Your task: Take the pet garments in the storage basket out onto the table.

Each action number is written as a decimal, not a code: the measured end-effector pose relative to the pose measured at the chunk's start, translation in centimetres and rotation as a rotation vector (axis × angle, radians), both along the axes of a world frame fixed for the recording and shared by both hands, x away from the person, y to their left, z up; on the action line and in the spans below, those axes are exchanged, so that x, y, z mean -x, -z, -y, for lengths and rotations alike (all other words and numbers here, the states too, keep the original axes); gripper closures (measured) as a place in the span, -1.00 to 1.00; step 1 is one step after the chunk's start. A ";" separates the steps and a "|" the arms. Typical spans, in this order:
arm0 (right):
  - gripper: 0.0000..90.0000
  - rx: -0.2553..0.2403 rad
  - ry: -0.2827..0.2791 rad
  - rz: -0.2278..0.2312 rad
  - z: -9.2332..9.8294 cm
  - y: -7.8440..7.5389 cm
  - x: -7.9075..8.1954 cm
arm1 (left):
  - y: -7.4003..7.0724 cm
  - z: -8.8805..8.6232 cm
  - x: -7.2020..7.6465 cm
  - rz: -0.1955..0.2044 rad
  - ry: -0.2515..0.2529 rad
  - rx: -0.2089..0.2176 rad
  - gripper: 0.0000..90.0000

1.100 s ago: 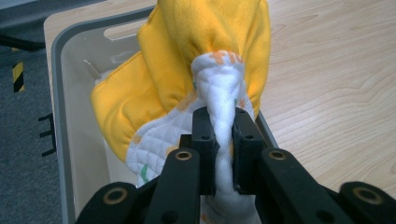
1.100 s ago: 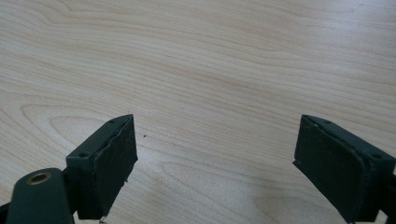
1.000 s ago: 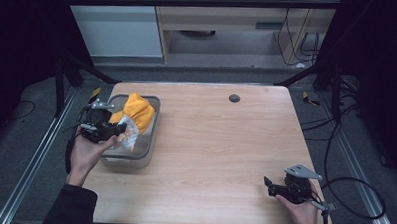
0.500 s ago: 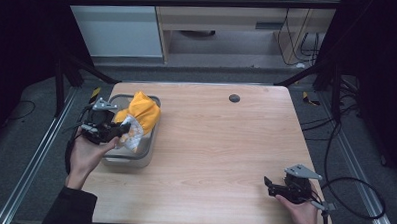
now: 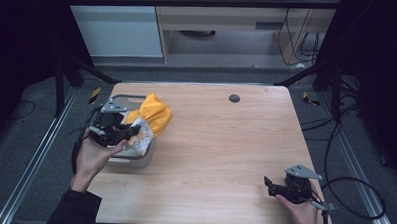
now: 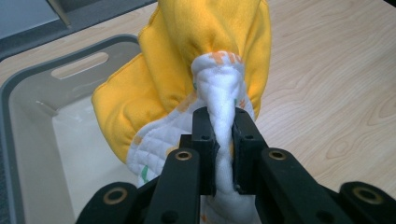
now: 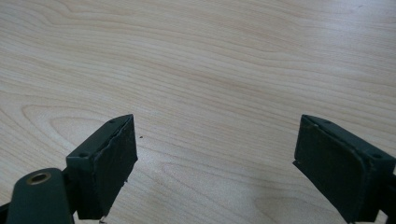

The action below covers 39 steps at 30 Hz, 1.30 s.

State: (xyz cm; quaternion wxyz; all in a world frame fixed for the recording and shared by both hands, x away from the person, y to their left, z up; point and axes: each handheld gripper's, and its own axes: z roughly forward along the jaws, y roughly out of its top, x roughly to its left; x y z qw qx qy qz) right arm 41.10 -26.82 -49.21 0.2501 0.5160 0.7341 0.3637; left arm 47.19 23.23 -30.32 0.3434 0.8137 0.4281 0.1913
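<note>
Pinching a white quilted fold of the yellow cloth (image 6: pixel 205 70), your left gripper (image 6: pixel 219 135) holds it bunched above the grey tub (image 6: pixel 28 121) at the counter's (image 5: pixel 225 143) left edge. Your right gripper (image 7: pixel 215 168) rests low, jaws spread wide over bare wood.

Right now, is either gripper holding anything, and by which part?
Left gripper pinches the yellow-and-white quilted cloth by a bunched white fold; right gripper holds nothing.

cloth (image 5: pixel 154 115) lifted higher, pulled twd table, left gripper (image 5: pixel 131 131) shifted right
</note>
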 end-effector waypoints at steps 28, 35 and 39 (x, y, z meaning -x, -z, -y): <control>-0.71 -0.006 0.000 0.004 0.0 -0.1 0.0 | 0.3 5.5 0.5 -0.017 0.151 0.002 0.82; -0.71 -0.015 0.000 0.001 0.0 -0.1 0.1 | 1.0 6.7 0.4 -0.028 0.183 -0.008 0.82; -0.71 -0.012 -0.001 0.000 0.0 -0.1 0.1 | 1.5 7.4 0.4 -0.035 0.195 -0.004 0.82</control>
